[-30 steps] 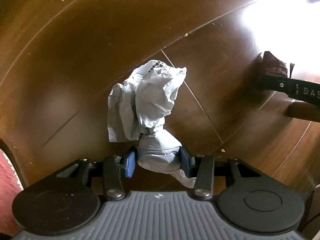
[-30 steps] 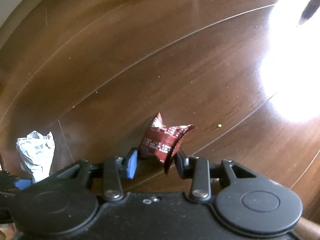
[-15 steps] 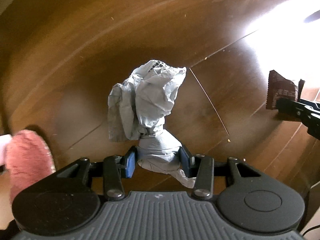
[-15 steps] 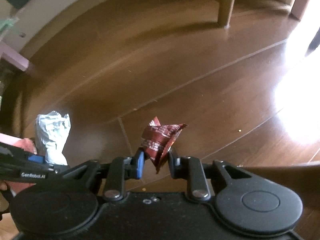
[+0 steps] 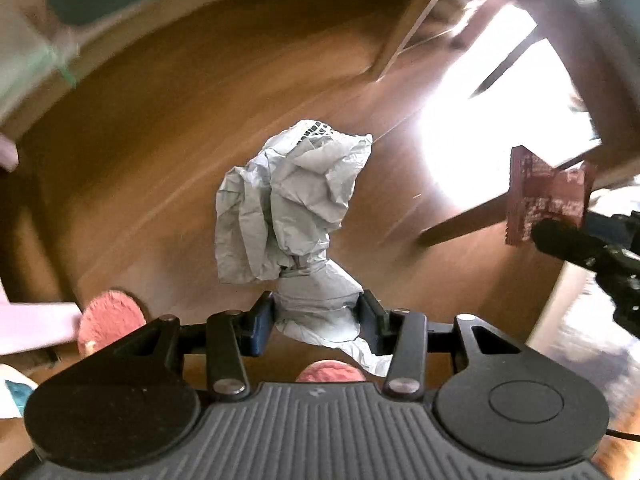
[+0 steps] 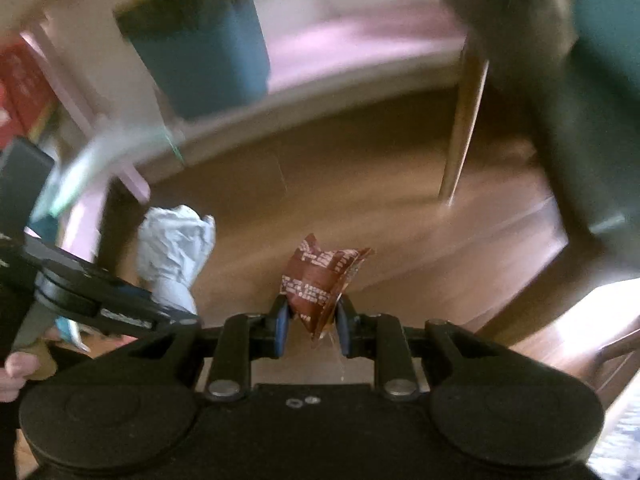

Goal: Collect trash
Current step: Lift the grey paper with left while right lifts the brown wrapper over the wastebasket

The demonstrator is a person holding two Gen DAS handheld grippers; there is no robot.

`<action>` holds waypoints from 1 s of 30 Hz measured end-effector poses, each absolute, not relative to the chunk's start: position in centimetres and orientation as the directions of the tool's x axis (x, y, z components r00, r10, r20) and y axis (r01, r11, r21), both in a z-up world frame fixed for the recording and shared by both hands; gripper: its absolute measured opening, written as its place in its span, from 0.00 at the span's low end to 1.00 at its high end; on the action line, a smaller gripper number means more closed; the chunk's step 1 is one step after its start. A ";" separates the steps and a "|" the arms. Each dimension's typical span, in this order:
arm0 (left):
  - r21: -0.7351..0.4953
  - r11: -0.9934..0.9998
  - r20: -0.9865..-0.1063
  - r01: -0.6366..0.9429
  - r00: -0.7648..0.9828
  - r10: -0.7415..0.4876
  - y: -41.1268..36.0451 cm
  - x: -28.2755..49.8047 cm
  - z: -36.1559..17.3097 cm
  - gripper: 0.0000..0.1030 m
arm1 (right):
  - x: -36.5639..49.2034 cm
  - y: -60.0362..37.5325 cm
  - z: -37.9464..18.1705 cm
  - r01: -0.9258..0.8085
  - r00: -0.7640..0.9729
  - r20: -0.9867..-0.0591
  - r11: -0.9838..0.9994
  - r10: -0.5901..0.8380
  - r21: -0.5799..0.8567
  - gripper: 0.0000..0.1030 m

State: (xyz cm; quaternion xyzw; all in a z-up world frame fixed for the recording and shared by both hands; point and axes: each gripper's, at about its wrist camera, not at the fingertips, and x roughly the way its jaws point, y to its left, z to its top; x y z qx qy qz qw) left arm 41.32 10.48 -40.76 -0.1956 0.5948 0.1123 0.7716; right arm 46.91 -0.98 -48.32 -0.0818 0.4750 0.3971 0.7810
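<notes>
My left gripper (image 5: 318,320) is shut on a crumpled grey-white paper wad (image 5: 288,204) and holds it high above the wooden floor (image 5: 160,152). My right gripper (image 6: 311,322) is shut on a dark red snack wrapper (image 6: 320,276) with white print, also held in the air. The wrapper also shows at the right of the left wrist view (image 5: 546,200), and the paper wad at the left of the right wrist view (image 6: 174,252). A dark teal bin (image 6: 200,44) stands blurred at the far left by the wall.
A wooden furniture leg (image 6: 464,128) stands on the floor ahead right, with a dark chair or table (image 6: 580,120) beside it. Pink slippers (image 5: 110,316) are below the left gripper. Pink furniture (image 6: 360,40) lines the back wall. Bright sunlight (image 5: 500,128) hits the floor.
Both grippers have lifted well up from the floor with their trash still held, and the views have tilted up to show the bin, wall and furniture legs.
</notes>
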 end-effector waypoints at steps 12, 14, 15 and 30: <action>-0.146 0.973 -0.833 -0.176 0.553 -0.025 1.4 42.7 -20.0 0.43 | 43.0 -11.6 -29.8 -0.684 0.496 -0.638 0.718 0.589 0.131 0.23; -0.134 0.981 -0.797 -0.139 0.603 -0.024 -0.3 43.5 -16.7 0.43 | 43.4 -12.9 -26.9 -0.664 0.545 -0.611 0.741 0.574 0.104 0.23; -0.134 0.984 -0.776 -0.120 0.630 -0.029 -1.2 44.1 -14.8 0.43 | 43.7 -13.7 -25.7 -0.654 0.569 -0.595 0.751 0.568 0.091 0.23; -0.109 0.994 -0.558 0.031 0.825 -0.087 -10.0 55.6 3.9 0.43 | 53.0 -18.6 -17.4 -0.446 0.779 -0.483 0.895 0.400 0.021 0.23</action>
